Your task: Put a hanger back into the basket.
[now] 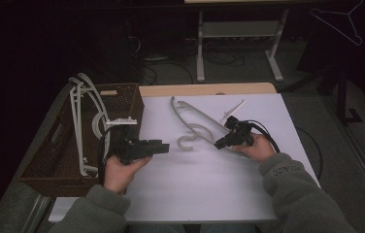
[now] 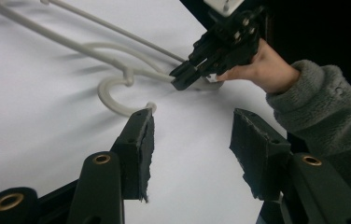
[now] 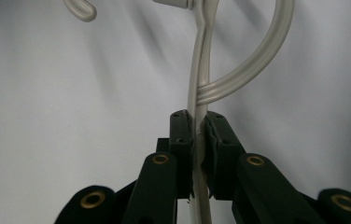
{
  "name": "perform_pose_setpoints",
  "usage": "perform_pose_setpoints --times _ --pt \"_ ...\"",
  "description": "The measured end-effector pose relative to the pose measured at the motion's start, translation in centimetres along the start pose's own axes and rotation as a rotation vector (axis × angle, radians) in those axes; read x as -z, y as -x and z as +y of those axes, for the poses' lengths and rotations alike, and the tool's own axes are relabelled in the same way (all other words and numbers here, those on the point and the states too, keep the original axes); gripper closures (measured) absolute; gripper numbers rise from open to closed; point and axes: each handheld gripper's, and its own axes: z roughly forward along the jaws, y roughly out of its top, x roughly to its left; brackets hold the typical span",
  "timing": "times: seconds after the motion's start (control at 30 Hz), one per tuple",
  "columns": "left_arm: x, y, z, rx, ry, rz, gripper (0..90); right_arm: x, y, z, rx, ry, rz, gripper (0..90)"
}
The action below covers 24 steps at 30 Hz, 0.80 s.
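Lying diagonally, hook nearward, the hanger (image 1: 197, 124) sits clamped in the right hand-held gripper (image 1: 221, 142).

The hanger (image 3: 197, 84) you have pinched is pale plastic, smooth with a soft sheen, and its curved arm at the upper right of the right gripper view is ribbed lengthwise. Your right gripper (image 3: 198, 140) is matt black plastic with brass-coloured rivets; its pads look rubbery and slightly rough. On your left gripper (image 2: 192, 149) the pad edges are frayed and grainy. The table (image 1: 205, 189) under you has a white, smooth, matt top, with a light wood edge along its far side. At the left of the high view the basket (image 1: 59, 150) is dark brown wicker, coarse and woven. Your sleeve (image 2: 323, 112) is grey fleece, fuzzy and matt.
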Motion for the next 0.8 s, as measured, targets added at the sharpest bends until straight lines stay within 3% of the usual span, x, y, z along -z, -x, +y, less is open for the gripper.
perform_pose_setpoints --times 0.1,0.27,0.3,0.43,0.57,0.63,0.8 --pt "-0.6 0.1 -0.1 0.006 0.005 -0.006 47.9 1.4 -0.4 -0.1 -0.039 0.083 0.014 81.5" --pt "-1.5 0.4 -0.3 0.002 -0.002 -0.018 47.6 2.9 -1.1 -0.1 -0.11 0.153 0.032 81.5" --pt "-1.7 0.5 -0.3 -0.003 -0.001 -0.021 47.3 3.3 -1.4 -0.1 -0.143 0.19 0.06 81.5" --pt "-2.7 0.9 -0.4 -0.008 0.007 -0.039 45.8 4.1 -2.7 0.2 -0.174 0.277 0.135 81.4" --pt "-3.8 1.2 -0.6 -0.014 0.021 -0.057 44.9 4.0 -4.3 0.5 -0.162 0.302 0.176 81.3" --pt "-4.3 1.3 -0.7 0.009 0.036 -0.064 44.5 3.8 -5.3 0.5 -0.158 0.317 0.205 81.3" --pt "-5.1 1.2 -0.9 0.009 0.057 -0.077 43.4 3.3 -7.3 0.5 -0.135 0.33 0.242 81.2"
